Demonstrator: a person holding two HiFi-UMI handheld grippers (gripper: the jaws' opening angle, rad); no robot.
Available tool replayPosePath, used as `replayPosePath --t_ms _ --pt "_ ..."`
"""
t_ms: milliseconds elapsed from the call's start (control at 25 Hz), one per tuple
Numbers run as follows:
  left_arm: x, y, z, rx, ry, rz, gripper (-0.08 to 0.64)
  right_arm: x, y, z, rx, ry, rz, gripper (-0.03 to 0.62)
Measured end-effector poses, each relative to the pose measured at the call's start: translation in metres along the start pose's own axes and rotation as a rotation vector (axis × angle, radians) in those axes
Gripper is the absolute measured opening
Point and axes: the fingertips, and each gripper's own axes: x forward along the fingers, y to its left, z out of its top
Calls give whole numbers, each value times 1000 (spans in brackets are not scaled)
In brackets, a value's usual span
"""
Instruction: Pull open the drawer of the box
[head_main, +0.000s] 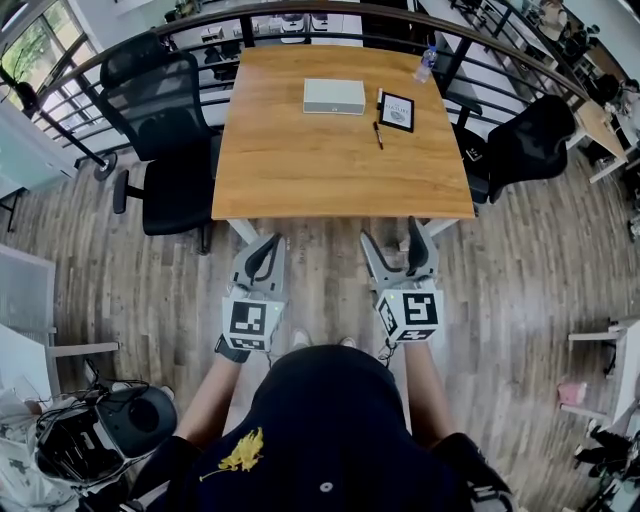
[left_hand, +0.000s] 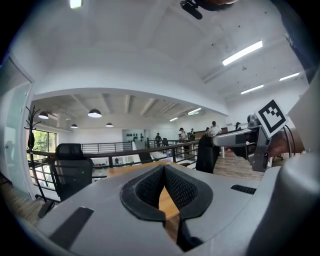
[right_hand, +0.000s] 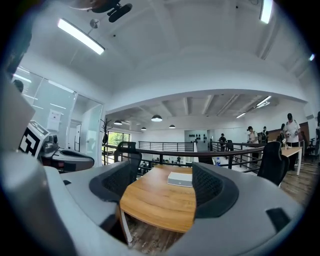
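The white box (head_main: 334, 96) lies flat near the far edge of the wooden table (head_main: 300, 170); its drawer looks closed. In the right gripper view the box (right_hand: 180, 178) shows far off between the jaws. Both grippers hover in front of the table's near edge, well short of the box. My left gripper (head_main: 266, 245) is shut with nothing in it, its pads meeting at the tips (left_hand: 164, 169). My right gripper (head_main: 394, 236) is open and empty (right_hand: 162, 182), its jaws standing wide apart.
A black-framed tablet (head_main: 397, 111) and a pen (head_main: 378, 135) lie right of the box, with a water bottle (head_main: 426, 64) at the far right corner. Black office chairs stand left (head_main: 165, 120) and right (head_main: 525, 145) of the table. A railing (head_main: 300, 15) runs behind it.
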Motion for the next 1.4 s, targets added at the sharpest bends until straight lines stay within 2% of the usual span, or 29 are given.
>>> replayPosePath --t_ms 80,200,680,960,1400 --pt "-2 5 -1 -3 1 5 18 3 5 -1 1 6 9 405" --pt "-4 12 -3 -9 1 5 18 5 11 0 -2 4 6 430" --pt "-22 39 -22 -24 1 -18 18 5 36 -1 -14 13 -37 428" --pt "-28 46 -41 -61 9 -42 18 -7 45 -19 -16 57 -75 427" --pt "12 55 -48 -53 33 -46 18 27 21 -31 7 67 -88 414"
